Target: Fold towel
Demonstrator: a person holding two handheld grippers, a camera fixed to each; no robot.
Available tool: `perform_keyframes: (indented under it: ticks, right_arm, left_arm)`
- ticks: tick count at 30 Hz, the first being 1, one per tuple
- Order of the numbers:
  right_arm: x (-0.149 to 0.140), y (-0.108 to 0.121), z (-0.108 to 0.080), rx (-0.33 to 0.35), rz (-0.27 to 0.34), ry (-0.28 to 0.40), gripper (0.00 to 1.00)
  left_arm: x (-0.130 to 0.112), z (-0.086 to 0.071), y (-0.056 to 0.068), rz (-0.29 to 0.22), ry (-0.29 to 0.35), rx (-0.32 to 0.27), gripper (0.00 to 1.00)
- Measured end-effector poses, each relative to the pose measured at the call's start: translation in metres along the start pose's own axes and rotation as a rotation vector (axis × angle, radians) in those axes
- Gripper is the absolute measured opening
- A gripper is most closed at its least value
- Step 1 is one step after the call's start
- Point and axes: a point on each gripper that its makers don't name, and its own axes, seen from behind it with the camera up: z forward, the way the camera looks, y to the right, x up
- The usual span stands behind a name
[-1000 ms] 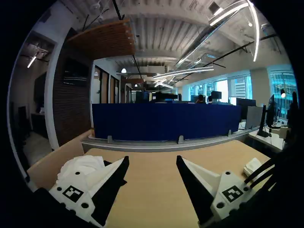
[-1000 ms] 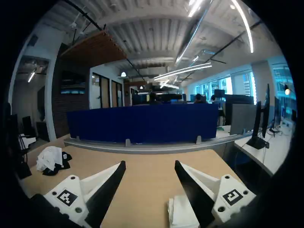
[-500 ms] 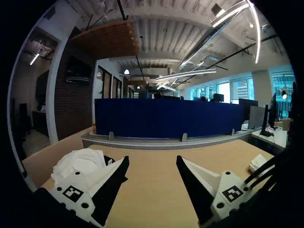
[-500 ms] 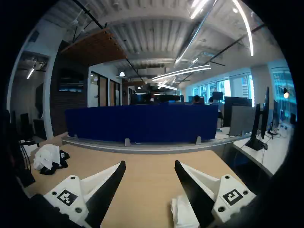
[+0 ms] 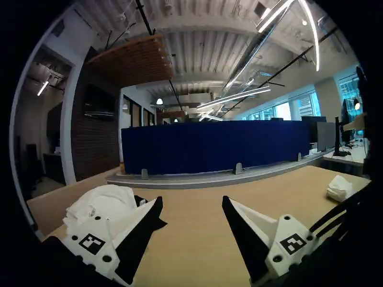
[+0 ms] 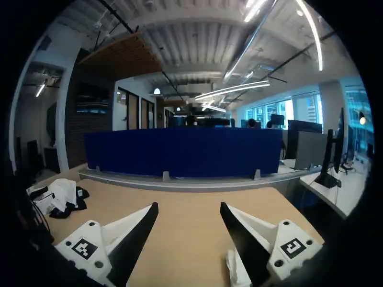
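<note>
In the left gripper view my left gripper [image 5: 191, 208] is open above the wooden table [image 5: 201, 239], nothing between its fingers. A crumpled white towel [image 5: 103, 203] lies on a dark cloth just behind its left finger. A small folded white towel [image 5: 340, 187] rests at the table's right end. In the right gripper view my right gripper [image 6: 188, 213] is open over the table [image 6: 186, 225]. A folded white towel [image 6: 237, 268] lies low beside its right finger, partly hidden. The crumpled white towel [image 6: 62, 193] on dark cloth sits at far left.
A blue partition [image 5: 210, 148] on a grey rail runs along the table's far edge [image 6: 182, 150]. Monitors [image 6: 330, 153] stand on a neighbouring desk to the right. Cables [image 6: 33, 210] and the other gripper's dark body sit at the left edge.
Both grippers have dipped lower toward the table and stayed open. In the left gripper view the folded towel moved up and right; in the right gripper view the towel slid lower under the finger.
</note>
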Motion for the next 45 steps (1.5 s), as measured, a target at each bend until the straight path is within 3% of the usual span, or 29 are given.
perform_keyframes:
  ticks: [6,12,21,27,36,45]
  right_arm:
    - [-0.003,-0.012,0.011,0.005,-0.041,-0.004,1.00]
    - [-0.014,-0.030,0.021,0.023,-0.042,-0.021,1.00]
    - [-0.024,-0.049,0.033,0.041,-0.070,-0.028,1.00]
    - [-0.022,-0.059,0.040,0.054,-0.079,-0.027,1.00]
    - [-0.022,-0.057,0.042,0.052,-0.060,-0.014,1.00]
    - [-0.019,-0.039,0.039,0.036,-0.047,-0.004,1.00]
  left_arm:
    - [-0.023,0.003,-0.004,-0.004,0.018,0.007,0.92]
    - [-0.043,0.007,0.000,-0.006,0.027,0.006,0.92]
    - [-0.061,0.018,-0.010,-0.012,0.041,0.021,0.92]
    - [-0.068,0.019,-0.006,-0.016,0.039,0.018,0.92]
    - [-0.076,0.023,-0.003,-0.052,0.010,0.015,0.92]
    - [-0.081,0.023,0.000,-0.050,-0.005,0.005,0.92]
